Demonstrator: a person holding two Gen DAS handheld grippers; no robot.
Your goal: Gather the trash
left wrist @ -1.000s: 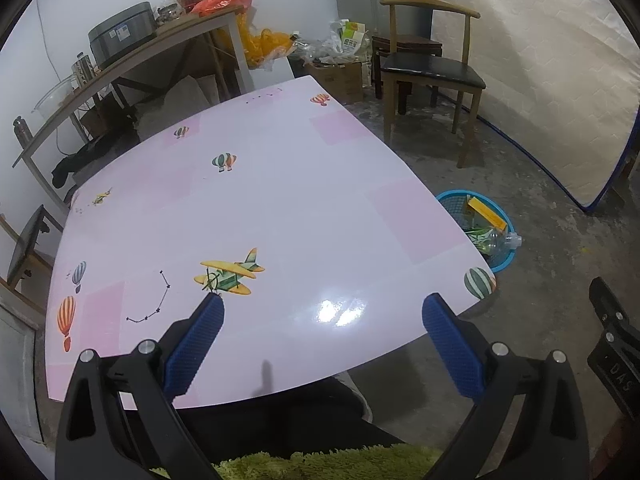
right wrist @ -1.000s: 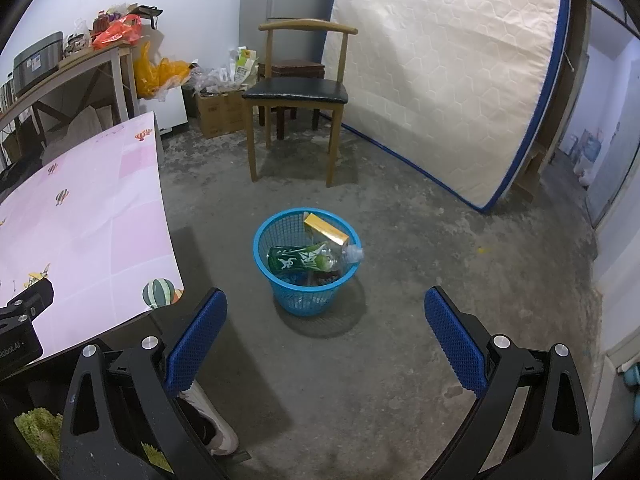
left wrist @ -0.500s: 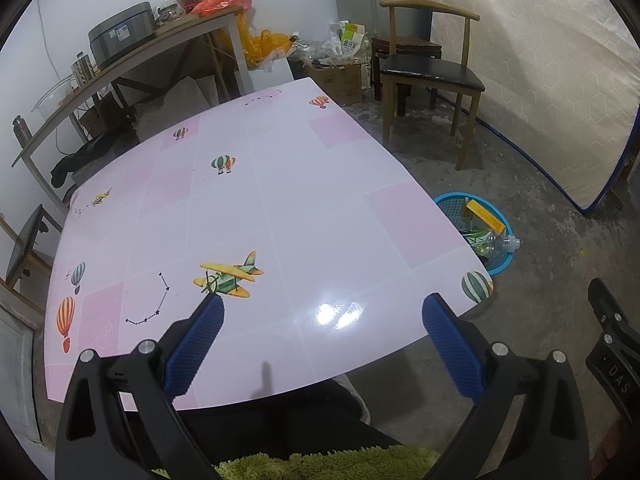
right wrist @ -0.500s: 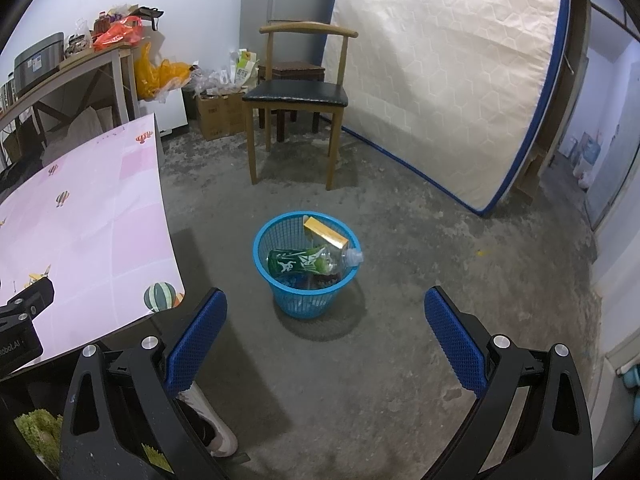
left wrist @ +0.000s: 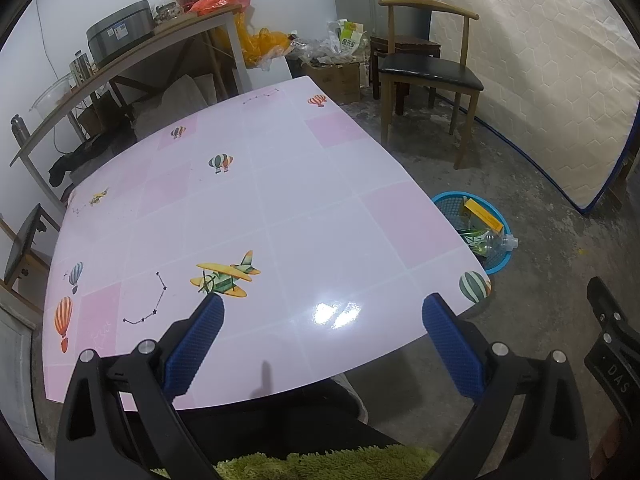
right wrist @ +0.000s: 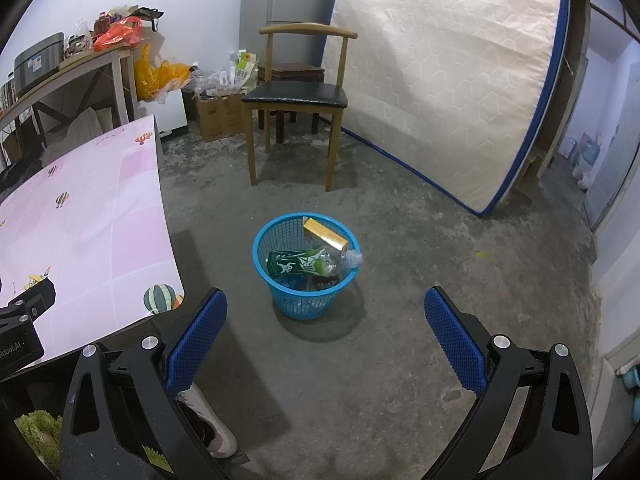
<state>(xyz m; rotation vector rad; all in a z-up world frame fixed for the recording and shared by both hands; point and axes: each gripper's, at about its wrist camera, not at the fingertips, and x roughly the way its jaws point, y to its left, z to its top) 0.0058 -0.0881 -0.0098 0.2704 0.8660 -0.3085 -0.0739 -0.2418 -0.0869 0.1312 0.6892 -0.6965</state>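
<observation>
left gripper (left wrist: 320,320): i read it released, empty, over the table (left wrist: 280,208) near edge.
right gripper (right wrist: 326,316): released, empty, above floor near the basket (right wrist: 306,264).
trash: bottle (right wrist: 308,262) and yellow box (right wrist: 324,234) inside basket, beside table corner.

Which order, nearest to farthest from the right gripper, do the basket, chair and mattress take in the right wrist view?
From the right gripper:
1. Basket, on the floor just ahead, holding a bottle and a yellow box.
2. Chair, farther back, centre.
3. Mattress, leaning behind the chair, at the right.
</observation>
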